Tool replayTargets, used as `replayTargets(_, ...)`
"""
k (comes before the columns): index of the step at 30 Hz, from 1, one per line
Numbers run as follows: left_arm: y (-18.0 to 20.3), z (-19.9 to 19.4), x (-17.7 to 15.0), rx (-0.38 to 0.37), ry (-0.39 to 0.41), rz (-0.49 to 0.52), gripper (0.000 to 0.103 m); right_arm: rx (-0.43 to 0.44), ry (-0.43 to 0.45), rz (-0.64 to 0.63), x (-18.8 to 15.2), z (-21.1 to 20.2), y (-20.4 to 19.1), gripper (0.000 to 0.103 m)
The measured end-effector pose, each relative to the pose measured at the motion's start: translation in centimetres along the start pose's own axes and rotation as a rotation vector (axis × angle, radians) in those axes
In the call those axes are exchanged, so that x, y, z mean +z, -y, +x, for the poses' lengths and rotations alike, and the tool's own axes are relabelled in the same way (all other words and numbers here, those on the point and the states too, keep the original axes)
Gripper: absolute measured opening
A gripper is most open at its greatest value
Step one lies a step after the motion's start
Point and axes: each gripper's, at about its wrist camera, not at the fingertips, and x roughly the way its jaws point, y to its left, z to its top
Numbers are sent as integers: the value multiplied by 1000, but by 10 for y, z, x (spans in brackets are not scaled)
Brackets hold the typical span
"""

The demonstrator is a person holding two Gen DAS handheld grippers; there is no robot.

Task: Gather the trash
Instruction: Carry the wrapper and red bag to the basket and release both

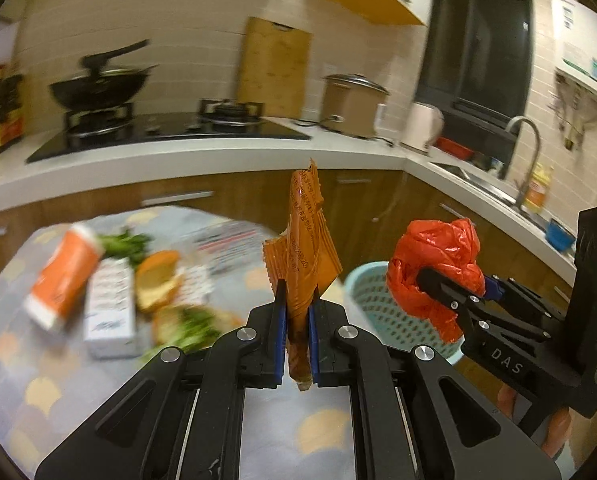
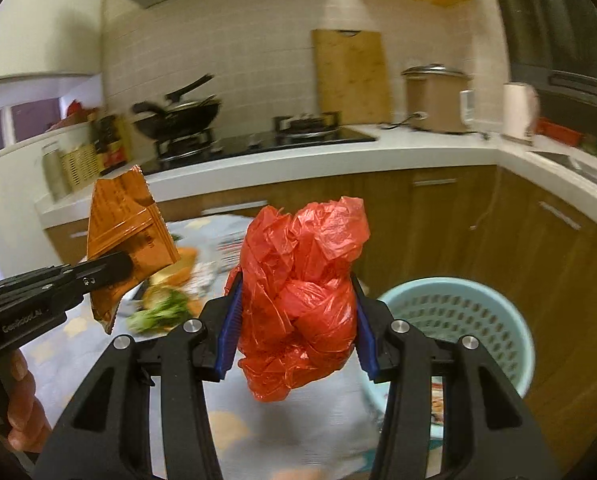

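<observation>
My left gripper [image 1: 298, 312] is shut on an orange foil wrapper [image 1: 304, 248] and holds it upright above the table; the wrapper also shows in the right wrist view [image 2: 126, 232]. My right gripper [image 2: 296, 312] is shut on a crumpled red plastic bag [image 2: 302, 284], held in the air; the bag also shows in the left wrist view [image 1: 434, 268]. A light blue perforated basket [image 2: 466, 320] stands to the right of the table, just right of and below the red bag; it also shows in the left wrist view [image 1: 366, 300].
On the patterned tablecloth [image 1: 58, 392] lie an orange-and-white carton [image 1: 62, 276], a white carton [image 1: 108, 312], bread pieces [image 1: 158, 284] and greens [image 1: 126, 244]. Behind is a kitchen counter [image 1: 218, 156] with a hob, a wok and a rice cooker, and a sink at right.
</observation>
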Motion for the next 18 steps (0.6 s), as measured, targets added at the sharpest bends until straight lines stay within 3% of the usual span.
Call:
replayTargets(7,52,40,6,-91,-36,72,7,-84,8,79,-5,-6,58,45)
replayTargets(18,110,119,-1,-195,-151,131,7,-192,-63,193,-28,15,132,45)
